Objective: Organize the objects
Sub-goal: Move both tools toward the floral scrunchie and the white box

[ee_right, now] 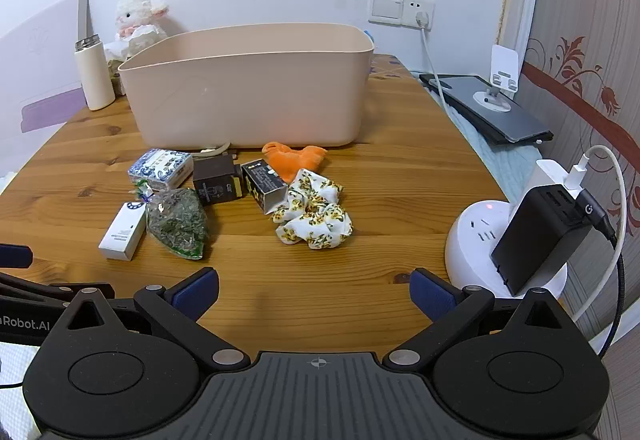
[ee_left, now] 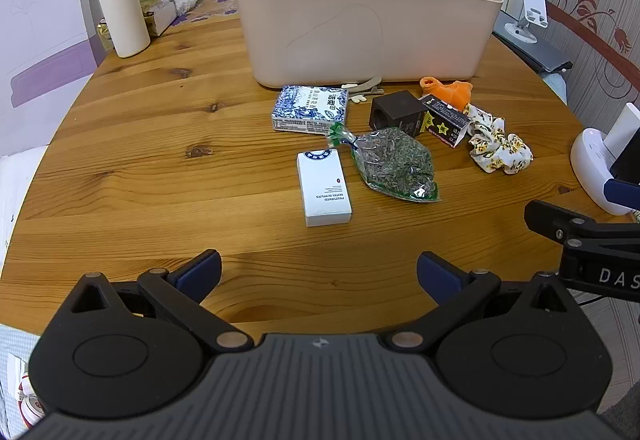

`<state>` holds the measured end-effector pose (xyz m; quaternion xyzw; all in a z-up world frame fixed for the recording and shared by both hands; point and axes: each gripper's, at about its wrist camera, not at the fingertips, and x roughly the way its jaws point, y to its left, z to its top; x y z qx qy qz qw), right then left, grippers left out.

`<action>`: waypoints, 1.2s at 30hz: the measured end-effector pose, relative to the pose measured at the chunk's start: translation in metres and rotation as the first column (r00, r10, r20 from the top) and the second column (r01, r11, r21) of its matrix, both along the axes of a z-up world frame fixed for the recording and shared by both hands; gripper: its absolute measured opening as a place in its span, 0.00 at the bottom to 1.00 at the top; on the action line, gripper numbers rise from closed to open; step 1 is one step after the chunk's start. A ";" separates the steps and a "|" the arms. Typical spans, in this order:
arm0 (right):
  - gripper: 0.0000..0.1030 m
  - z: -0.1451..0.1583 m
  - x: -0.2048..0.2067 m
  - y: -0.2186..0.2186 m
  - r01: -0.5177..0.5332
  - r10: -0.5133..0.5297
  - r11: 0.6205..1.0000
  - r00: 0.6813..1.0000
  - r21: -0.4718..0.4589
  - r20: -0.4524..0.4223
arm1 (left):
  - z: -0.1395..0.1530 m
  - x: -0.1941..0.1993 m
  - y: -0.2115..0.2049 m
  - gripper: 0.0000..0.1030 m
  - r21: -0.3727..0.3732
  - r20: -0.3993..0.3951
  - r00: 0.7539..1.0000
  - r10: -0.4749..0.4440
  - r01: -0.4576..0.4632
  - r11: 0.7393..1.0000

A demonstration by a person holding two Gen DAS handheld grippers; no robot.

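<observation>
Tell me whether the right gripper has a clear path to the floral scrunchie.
Probably yes. The right gripper is open and empty, and only bare table lies between it and the scrunchie. The black box touches the scrunchie's far left side, so a near-side approach looks free.

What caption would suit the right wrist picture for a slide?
Open right tool faces floral scrunchie, small boxes and herb bag before a beige bin.
</observation>
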<state>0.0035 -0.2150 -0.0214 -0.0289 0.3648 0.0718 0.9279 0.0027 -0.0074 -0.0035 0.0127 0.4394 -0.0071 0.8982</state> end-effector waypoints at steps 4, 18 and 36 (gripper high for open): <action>1.00 0.000 0.001 -0.001 0.000 0.000 1.000 1.000 0.001 -0.002 | 0.000 0.002 -0.002 1.00 0.005 -0.004 1.000 -0.002 0.002 1.000; 1.00 -0.001 0.003 -0.004 0.001 -0.001 1.000 1.000 0.003 -0.003 | -0.001 0.005 -0.003 1.00 0.003 -0.013 1.000 -0.005 0.005 1.000; 1.00 -0.001 0.009 -0.006 0.001 -0.001 1.000 1.000 0.001 -0.008 | -0.004 0.012 -0.002 1.00 0.008 -0.025 1.000 0.000 0.001 1.000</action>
